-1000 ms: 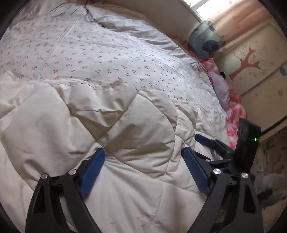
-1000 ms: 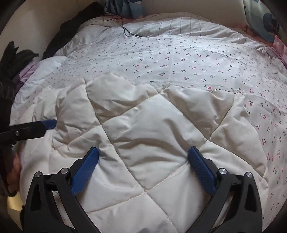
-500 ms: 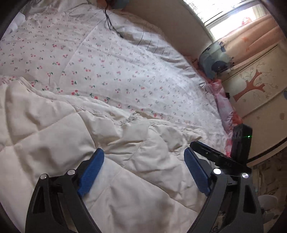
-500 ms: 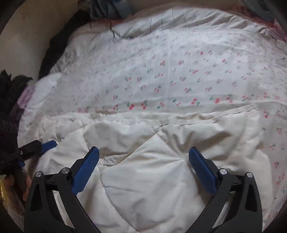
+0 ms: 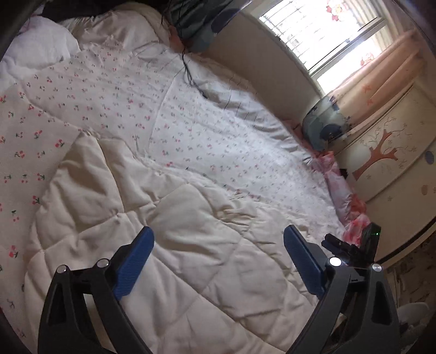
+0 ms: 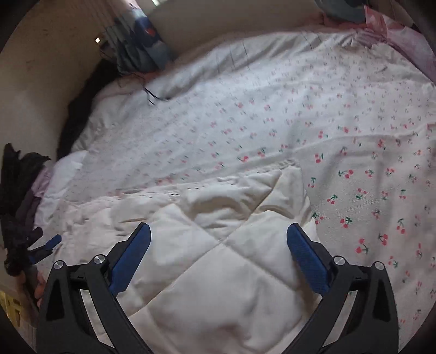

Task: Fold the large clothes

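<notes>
A cherry-print quilt covers the bed, its near part turned back so the plain cream underside lies over the print; beyond the quilt's far edge sits a blue-grey pillow; the left gripper hovers above the cream part, jaws wide apart, empty; the right gripper does likewise, jaws spread, gripping nothing.

The white cherry-print quilt covers the bed, its cream quilted underside folded over along the near edge. A thin black cable lies on the quilt near the far edge, below the blue-grey pillow at the far corner.
</notes>
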Tool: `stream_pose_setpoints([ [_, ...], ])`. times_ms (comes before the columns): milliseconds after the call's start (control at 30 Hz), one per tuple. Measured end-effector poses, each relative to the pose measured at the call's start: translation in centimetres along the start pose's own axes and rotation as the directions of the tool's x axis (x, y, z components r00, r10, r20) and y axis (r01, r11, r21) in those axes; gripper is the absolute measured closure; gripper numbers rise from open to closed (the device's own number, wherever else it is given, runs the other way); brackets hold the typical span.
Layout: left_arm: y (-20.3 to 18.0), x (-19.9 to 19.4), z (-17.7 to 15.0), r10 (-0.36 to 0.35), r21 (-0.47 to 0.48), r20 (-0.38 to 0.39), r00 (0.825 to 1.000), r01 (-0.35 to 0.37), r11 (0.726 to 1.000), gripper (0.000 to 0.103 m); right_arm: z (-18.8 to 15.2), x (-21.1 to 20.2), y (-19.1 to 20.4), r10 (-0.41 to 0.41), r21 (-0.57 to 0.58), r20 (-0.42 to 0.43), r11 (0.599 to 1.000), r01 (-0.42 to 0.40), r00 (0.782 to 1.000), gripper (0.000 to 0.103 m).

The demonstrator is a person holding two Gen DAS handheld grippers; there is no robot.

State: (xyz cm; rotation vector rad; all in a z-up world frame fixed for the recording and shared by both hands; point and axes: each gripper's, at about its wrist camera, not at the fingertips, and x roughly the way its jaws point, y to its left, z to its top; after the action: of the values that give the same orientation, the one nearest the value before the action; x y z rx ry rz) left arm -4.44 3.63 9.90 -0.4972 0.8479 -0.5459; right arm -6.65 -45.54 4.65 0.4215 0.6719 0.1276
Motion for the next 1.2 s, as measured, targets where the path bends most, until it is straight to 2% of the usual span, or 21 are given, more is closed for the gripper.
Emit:
stream_pose_setpoints([
  [67,0.0,-1.1,-0.9,0.036,0.044,0.033,0.999,-0.037,0.998,0.007,-1.7,-1.9,0.5,-0.032,-0.047,0.044,0.998,0.034,0.998,0.006],
  [100,0.9,-0.3,-1.8,0.059,0.045,0.007,0.998,-0.060,0.997,0.007,-2.8,-1.0,0.3,-0.067,-0.064,0.031,0.996,0.068,0.997,0.006],
  [133,2.3,1.2,-2.5,0.062,0.019,-0.051,0.997,-0.061,0.998,0.008,-4.1,1.2,-0.4,-0.105,-0.081,-0.036,0.992,0.102,0.994,0.006],
  [167,3.2,2.1,-3.2,0.047,0.002,-0.074,0.996,-0.047,0.999,0.008,-4.9,2.1,-1.4,-0.078,-0.070,-0.042,0.995,0.075,0.996,0.006],
  [200,3.1,1.9,-3.2,0.056,0.004,-0.062,0.997,-0.056,0.998,0.008,-4.9,1.7,-1.9,-0.054,-0.046,-0.025,0.998,0.053,0.998,0.006],
  [267,2.3,-0.1,-2.5,0.052,-0.015,-0.041,0.998,-0.053,0.998,0.008,-4.2,0.1,-1.5,-0.070,-0.035,-0.041,0.997,0.068,0.997,0.006],
  [300,1.9,-2.1,-2.4,0.027,-0.023,-0.007,1.000,-0.027,0.999,0.008,-4.2,-1.5,-1.2,-0.039,-0.030,-0.025,0.999,0.039,0.999,0.006],
  [400,1.4,-7.8,-3.2,0.022,-0.011,0.050,0.999,-0.021,1.000,0.008,-6.1,-7.6,-0.4,0.121,0.011,0.029,0.992,-0.122,0.992,0.006],
  [467,2.4,-11.0,-4.8,0.022,-0.046,0.054,0.998,-0.019,0.999,0.008,-8.6,-10.8,-0.5,0.241,0.071,0.039,0.967,-0.244,0.970,0.006],
  [567,5.0,-14.8,-8.4,-0.009,-0.168,0.049,0.999,0.017,0.986,0.007,-13.4,-13.7,-1.2,0.349,0.163,0.030,0.923,-0.349,0.936,0.006],
  [667,6.7,-16.8,-12.5,-0.067,-0.298,0.050,0.997,0.079,0.951,0.007,-18.1,-14.9,-1.7,0.399,0.232,0.026,0.890,-0.394,0.917,0.006],
  [700,7.0,-17.0,-13.8,-0.106,-0.337,0.053,0.993,0.118,0.934,0.007,-19.3,-14.8,-1.9,0.416,0.258,0.019,0.876,-0.407,0.909,0.006],
  [800,7.2,-15.9,-16.6,-0.187,-0.427,0.045,0.981,0.189,0.884,0.007,-21.7,-13.7,-2.8,0.435,0.339,0.010,0.846,-0.412,0.901,0.006],
  [867,7.1,-14.5,-17.5,-0.228,-0.474,0.043,0.973,0.220,0.853,0.007,-22.0,-12.5,-3.8,0.484,0.415,0.041,0.787,-0.456,0.874,0.006],
  [933,6.8,-13.2,-18.0,-0.268,-0.507,0.046,0.962,0.253,0.824,0.007,-21.6,-11.4,-4.9,0.492,0.474,0.071,0.749,-0.463,0.868,0.006],
  [1033,6.6,-11.7,-18.5,-0.284,-0.535,0.051,0.957,0.267,0.801,0.007,-21.0,-10.7,-5.8,0.503,0.514,0.121,0.705,-0.488,0.856,0.006],
  [1133,6.8,-10.1,-19.0,-0.298,-0.582,0.048,0.953,0.270,0.768,0.007,-21.0,-10.2,-6.7,0.489,0.545,0.123,0.694,-0.470,0.864,0.006],
  [1200,6.6,-9.7,-19.3,-0.304,-0.587,0.052,0.951,0.276,0.761,0.007,-20.8,-10.3,-6.9,0.482,0.536,0.134,0.700,-0.472,0.866,0.006],
])
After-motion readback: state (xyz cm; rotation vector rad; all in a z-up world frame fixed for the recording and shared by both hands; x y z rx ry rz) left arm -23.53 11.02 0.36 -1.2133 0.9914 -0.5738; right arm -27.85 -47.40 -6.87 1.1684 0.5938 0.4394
